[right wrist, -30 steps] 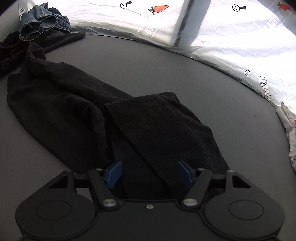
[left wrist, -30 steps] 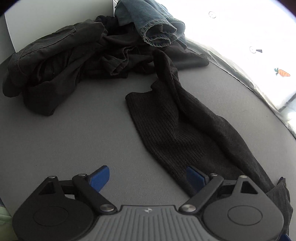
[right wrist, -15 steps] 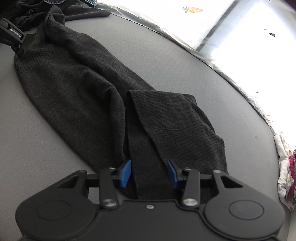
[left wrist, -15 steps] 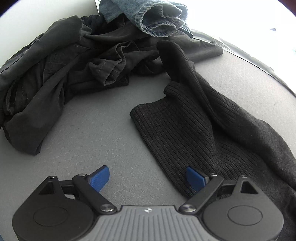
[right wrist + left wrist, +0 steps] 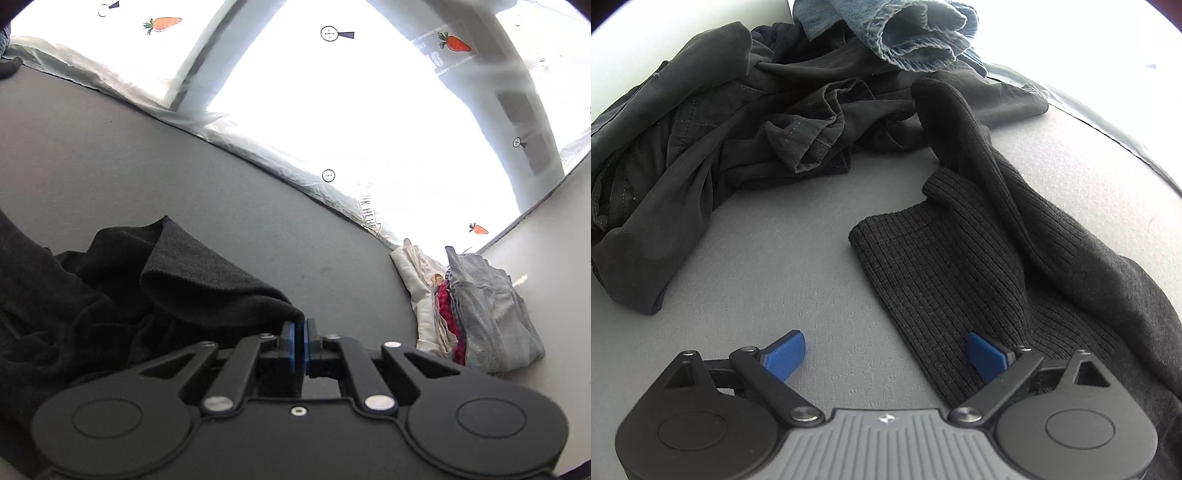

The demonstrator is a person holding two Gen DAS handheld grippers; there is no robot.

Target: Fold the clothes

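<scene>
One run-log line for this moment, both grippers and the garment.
left gripper: open, low over ribbed sweater edge | right gripper: shut on dark sweater | fold: not yet done

The dark sweater (image 5: 945,273) is a chunky ribbed knit, matt and a bit fuzzy, ribs easy to see at 3 o'clock in the left wrist view. The black garments (image 5: 713,147) piled at 10 o'clock look like thin woven cloth with a slight sheen and stitched seams. The jeans (image 5: 912,40) at 12 are faded denim with frayed hems. The table (image 5: 783,266) has a grey, finely textured matt cover. The left gripper (image 5: 886,354) is matt black plastic with ribbed grey housing, blue rubbery pads (image 5: 786,350) and shiny metal rivets. Behind, the plastic sheet (image 5: 258,147) looks crinkly and glossy.
</scene>
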